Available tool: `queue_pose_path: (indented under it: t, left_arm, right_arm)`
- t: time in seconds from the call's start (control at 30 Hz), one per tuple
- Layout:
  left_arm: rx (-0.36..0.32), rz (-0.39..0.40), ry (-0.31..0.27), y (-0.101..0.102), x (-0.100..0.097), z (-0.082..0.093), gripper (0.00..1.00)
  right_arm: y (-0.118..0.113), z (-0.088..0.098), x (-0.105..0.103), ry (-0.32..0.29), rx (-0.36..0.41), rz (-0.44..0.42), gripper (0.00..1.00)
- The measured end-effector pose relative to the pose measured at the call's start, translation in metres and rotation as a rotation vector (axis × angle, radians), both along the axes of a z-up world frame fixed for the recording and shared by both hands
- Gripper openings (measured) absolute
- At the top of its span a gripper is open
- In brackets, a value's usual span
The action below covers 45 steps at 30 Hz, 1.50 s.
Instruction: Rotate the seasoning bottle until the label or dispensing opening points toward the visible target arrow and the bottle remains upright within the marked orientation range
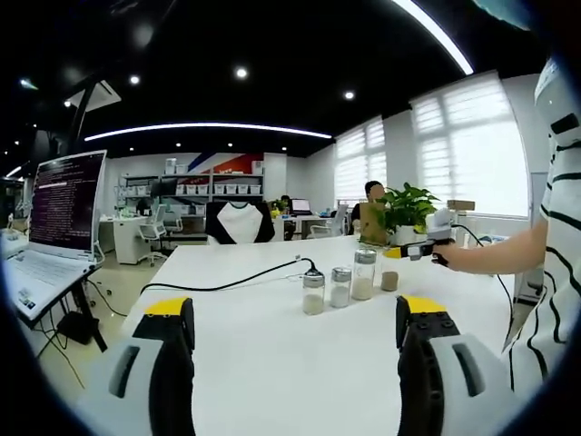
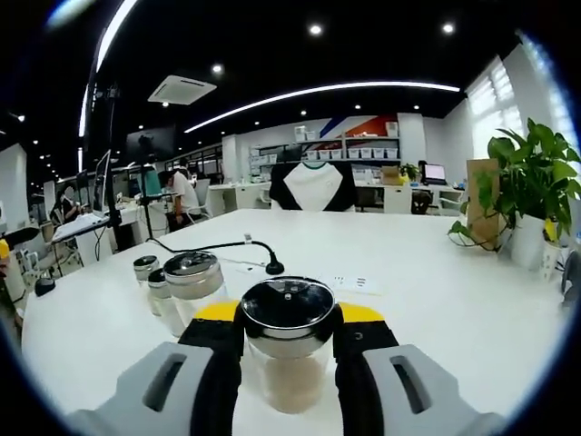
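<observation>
Right gripper view, near field: my right gripper (image 2: 289, 363) has its 2 jaws closed against the sides of the seasoning bottle (image 2: 289, 350), a glass jar with a dark shaker lid and tan powder inside. It stands upright on the white table (image 2: 436, 300), toward the near edge. Just beyond it stand 3 further shaker bottles (image 2: 186, 282) in a row, then a black cable (image 2: 227, 247) ending in a plug near the table's middle, and a small paper slip (image 2: 354, 283) beside it. A potted plant (image 2: 526, 195) sits at the far right edge.

Left gripper view, near field: my left gripper (image 1: 295, 363) hangs above the near edge of the table, jaws wide apart, holding nothing. Farther on, the same bottles stand near the far edge, with the right gripper at the small tan one. A laptop (image 1: 59, 213) stands off the table's left edge.

Progress, as I judge it: the grasp is made; the rotation remains. I can see no target arrow or marked range, nor any label, so alignment cannot be assessed.
</observation>
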<state>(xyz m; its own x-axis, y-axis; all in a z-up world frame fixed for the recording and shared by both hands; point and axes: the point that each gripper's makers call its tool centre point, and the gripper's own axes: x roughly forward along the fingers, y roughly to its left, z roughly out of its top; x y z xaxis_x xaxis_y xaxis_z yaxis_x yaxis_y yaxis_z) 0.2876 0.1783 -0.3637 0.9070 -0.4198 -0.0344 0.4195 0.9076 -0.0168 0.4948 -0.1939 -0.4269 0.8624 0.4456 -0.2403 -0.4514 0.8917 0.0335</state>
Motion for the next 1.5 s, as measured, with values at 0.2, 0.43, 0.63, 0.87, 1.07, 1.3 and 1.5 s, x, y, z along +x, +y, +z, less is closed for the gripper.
queue_pose_path:
  t: [0.2, 0.43, 0.63, 0.87, 1.07, 1.3, 1.5]
  left_arm:
    - [-0.004, -0.013, -0.012, -0.007, 0.0, 0.002, 0.97]
    - [-0.003, -0.028, -0.017, -0.014, -0.002, 0.003, 0.97]
    - [-0.004, -0.033, -0.019, -0.016, -0.003, 0.003, 0.97]
    - [-0.006, -0.033, -0.02, -0.017, -0.005, 0.002, 0.97]
    - [-0.007, -0.042, -0.03, -0.022, -0.004, 0.005, 0.97]
    - [0.008, -0.053, -0.028, -0.029, -0.004, 0.004, 0.97]
    - [0.011, -0.062, -0.022, -0.033, -0.003, 0.002, 0.97]
  right_arm:
    - [0.0, 0.002, -0.021, 0.002, 0.003, 0.02, 0.36]
    - [0.005, 0.012, -0.043, -0.021, -0.014, 0.051, 0.36]
    - [0.01, 0.015, -0.059, -0.031, -0.017, 0.071, 0.36]
    - [0.012, 0.018, -0.077, -0.035, 0.006, 0.081, 0.36]
    - [0.015, 0.017, -0.091, -0.035, 0.003, 0.092, 0.36]
    - [0.021, 0.013, -0.107, -0.032, 0.003, 0.113, 0.36]
    - [0.024, 0.005, -0.115, -0.023, -0.015, 0.127, 0.36]
